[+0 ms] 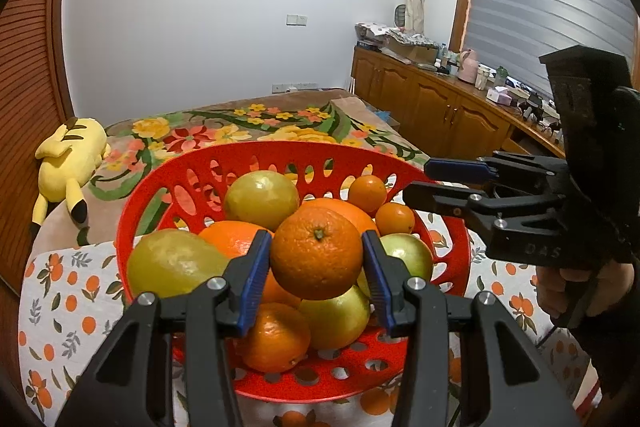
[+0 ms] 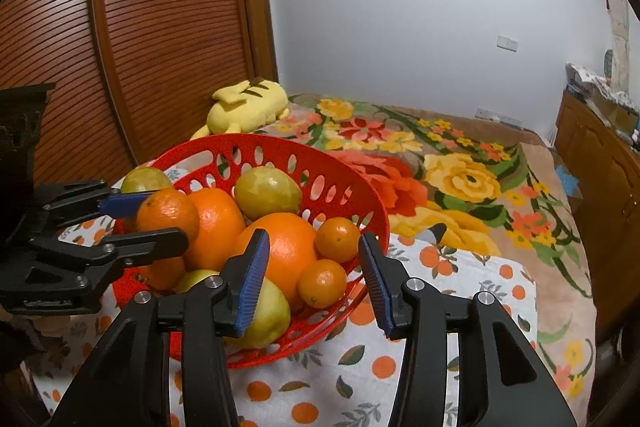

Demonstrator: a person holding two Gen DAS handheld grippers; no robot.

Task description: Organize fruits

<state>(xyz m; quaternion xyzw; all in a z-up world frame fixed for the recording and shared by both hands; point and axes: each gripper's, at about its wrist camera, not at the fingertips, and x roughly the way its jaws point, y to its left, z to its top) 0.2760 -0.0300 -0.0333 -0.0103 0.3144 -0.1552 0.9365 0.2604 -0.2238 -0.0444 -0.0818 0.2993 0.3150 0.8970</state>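
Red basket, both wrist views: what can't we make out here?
- Bottom layer of fruit in the red basket: both views, buried under the top fruit.
- Basket's near rim: left wrist view, behind the left gripper shut on the orange.
- Right gripper, open: right wrist view, its fingers cover the basket's near side.

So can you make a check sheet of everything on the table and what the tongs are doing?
Surface: table under an orange-print cloth.
Job's things: red basket piled with oranges and green-yellow fruit.
Clutter: nothing seen on the cloth.
Tongs: left tongs shut on an orange above the pile; right tongs open, empty, at the basket's rim.
Cables: nothing seen.
Surroundings: bed with flowered blanket, yellow plush toy, wooden cabinets.
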